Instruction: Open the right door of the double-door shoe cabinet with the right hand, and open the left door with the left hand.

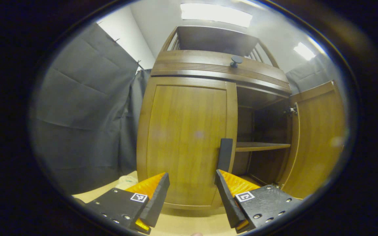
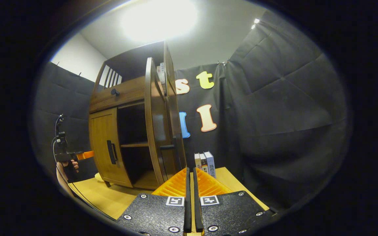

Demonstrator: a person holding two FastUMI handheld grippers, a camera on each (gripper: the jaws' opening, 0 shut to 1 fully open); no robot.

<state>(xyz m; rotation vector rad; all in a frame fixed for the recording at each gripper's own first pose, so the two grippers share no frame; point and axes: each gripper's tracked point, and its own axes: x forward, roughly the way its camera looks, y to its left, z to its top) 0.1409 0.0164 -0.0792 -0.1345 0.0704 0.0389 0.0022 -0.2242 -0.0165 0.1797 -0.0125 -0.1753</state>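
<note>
Spreading its two fingers wide, the left gripper (image 1: pixel 191 178) hangs released in front of the left door (image 1: pixel 185 144), which is closed, and grasps nothing. The dark handle (image 1: pixel 225 154) of that door stands at about one o'clock from the gap between the fingers, just above the right fingertip, so the jaws look set to take it; I judge this the approach to the second pull. Farther out at three o'clock, the right door (image 1: pixel 318 137) stands swung open, baring the shelf (image 1: pixel 262 146) inside the shoe cabinet (image 1: pixel 220 70).

The right gripper (image 2: pixel 191 175) is clenched, its fingers pressed together on nothing, clear of the cabinet; its half of the job looks done. From there the right door (image 2: pixel 153 124) shows nearly edge-on at twelve o'clock, with a few books (image 2: pixel 205 162) just past it on the tabletop (image 2: pixel 116 196), things the left gripper view cannot see behind the door. At nine o'clock the same view catches the left gripper (image 2: pixel 89 154) from the side, held in a hand (image 2: pixel 74 164), its tip near the closed door.
</note>
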